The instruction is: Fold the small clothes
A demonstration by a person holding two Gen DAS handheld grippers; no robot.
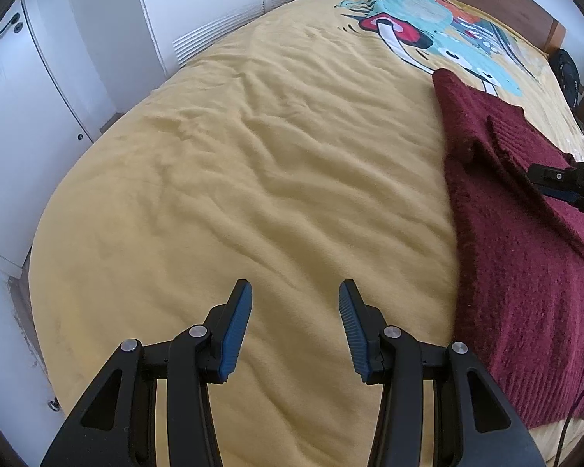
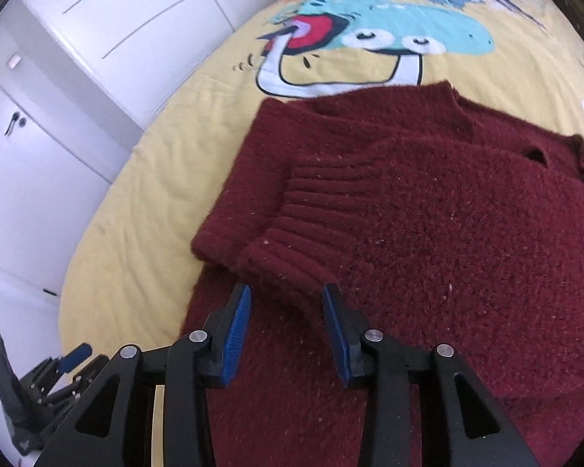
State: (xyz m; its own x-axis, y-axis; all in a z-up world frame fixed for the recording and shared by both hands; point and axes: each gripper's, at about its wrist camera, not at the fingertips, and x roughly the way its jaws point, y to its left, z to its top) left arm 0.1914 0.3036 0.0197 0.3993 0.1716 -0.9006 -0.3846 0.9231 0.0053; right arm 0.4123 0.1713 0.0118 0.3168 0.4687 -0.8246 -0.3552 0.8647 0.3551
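Sweater [image 2: 428, 210] looks soft, thick, floppy; grab the ribbed cuff [image 2: 292, 241]. Right gripper [image 2: 286, 330] and left gripper [image 1: 295, 327] jaws wide, empty.

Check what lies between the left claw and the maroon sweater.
Only bare, wrinkled yellow bedspread; the left wrist view shows the open left claw apart from the maroon sweater.
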